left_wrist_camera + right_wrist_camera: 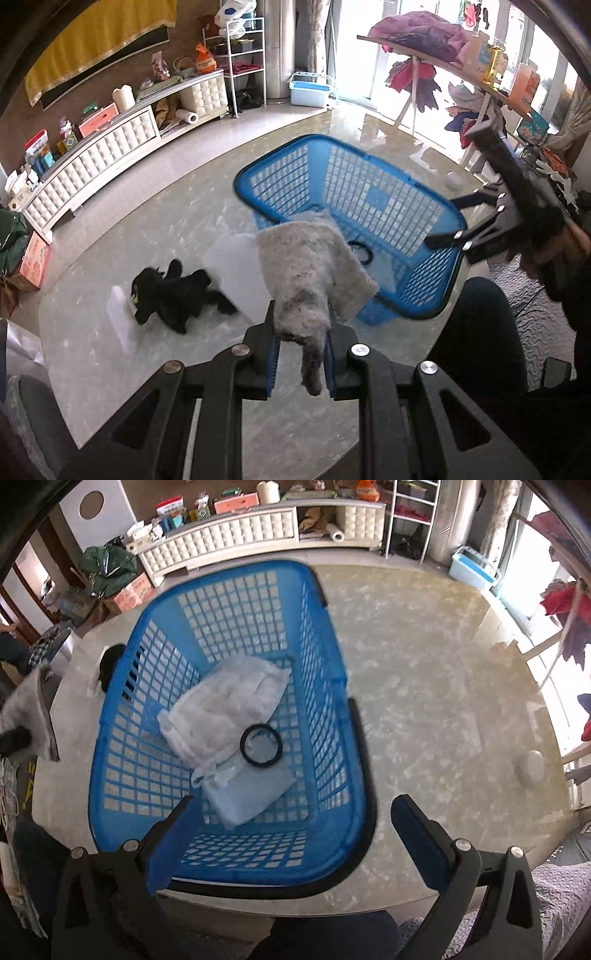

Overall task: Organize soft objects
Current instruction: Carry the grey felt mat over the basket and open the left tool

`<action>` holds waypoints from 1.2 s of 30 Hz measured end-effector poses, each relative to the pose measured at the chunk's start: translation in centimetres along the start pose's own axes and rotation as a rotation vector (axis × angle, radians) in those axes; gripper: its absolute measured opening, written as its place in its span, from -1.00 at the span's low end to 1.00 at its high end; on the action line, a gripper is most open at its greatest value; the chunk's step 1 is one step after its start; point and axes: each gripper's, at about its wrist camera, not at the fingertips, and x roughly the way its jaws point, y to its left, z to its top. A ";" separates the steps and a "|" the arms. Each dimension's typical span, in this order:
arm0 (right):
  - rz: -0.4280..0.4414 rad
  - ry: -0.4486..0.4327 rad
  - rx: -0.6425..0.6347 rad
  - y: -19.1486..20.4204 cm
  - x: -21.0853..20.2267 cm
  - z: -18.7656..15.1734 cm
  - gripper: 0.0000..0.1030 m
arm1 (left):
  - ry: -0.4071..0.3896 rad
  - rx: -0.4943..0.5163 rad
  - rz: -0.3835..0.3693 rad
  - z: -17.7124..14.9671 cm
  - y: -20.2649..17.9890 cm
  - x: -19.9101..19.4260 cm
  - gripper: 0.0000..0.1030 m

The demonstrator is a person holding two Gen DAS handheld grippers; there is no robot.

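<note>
Left gripper point(301, 354) is pointing steeply down, jaws clamping tight on a grey cloth point(310, 266). Right gripper point(291, 834) is also pointing down, jaws gaping wide, gripping nothing.

A grey fuzzy cloth point(314, 273) hangs near the blue basket point(332, 709), which holds white folded cloths point(229, 701); a black plush point(173, 295) lies left.

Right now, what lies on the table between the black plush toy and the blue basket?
In the left wrist view, a white foam sheet lies flat between the black plush toy and the blue basket.
</note>
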 end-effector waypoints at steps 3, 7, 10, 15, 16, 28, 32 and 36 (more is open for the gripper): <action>0.030 0.003 -0.012 0.6 0.3 -0.2 0.99 | 0.002 0.020 -0.006 1.0 -1.1 0.4 -0.66; 0.022 0.007 -0.026 1.0 -0.1 -0.2 0.99 | 0.008 0.042 -0.021 2.2 -2.2 1.4 -0.66; 0.026 0.000 -0.024 0.8 -0.1 -0.1 0.99 | 0.012 0.055 -0.035 3.1 -2.9 2.2 -0.66; 0.016 -0.016 -0.029 0.3 -0.4 0.2 0.99 | 0.023 0.075 -0.051 4.4 -4.0 3.9 -0.66; 0.018 -0.017 -0.028 0.1 -0.4 0.2 0.99 | 0.023 0.077 -0.051 4.6 -4.1 4.1 -0.66; 0.040 -0.011 -0.006 -1.6 1.1 0.8 0.99 | 0.067 0.099 -0.090 7.8 -4.9 8.9 -0.66; 0.042 0.002 -0.005 -1.8 1.9 0.8 0.99 | 0.109 0.117 -0.110 8.1 -5.2 11.1 -0.66; 0.049 0.015 0.012 -2.4 2.6 0.8 0.99 | 0.145 0.159 -0.118 8.3 -5.6 13.0 -0.66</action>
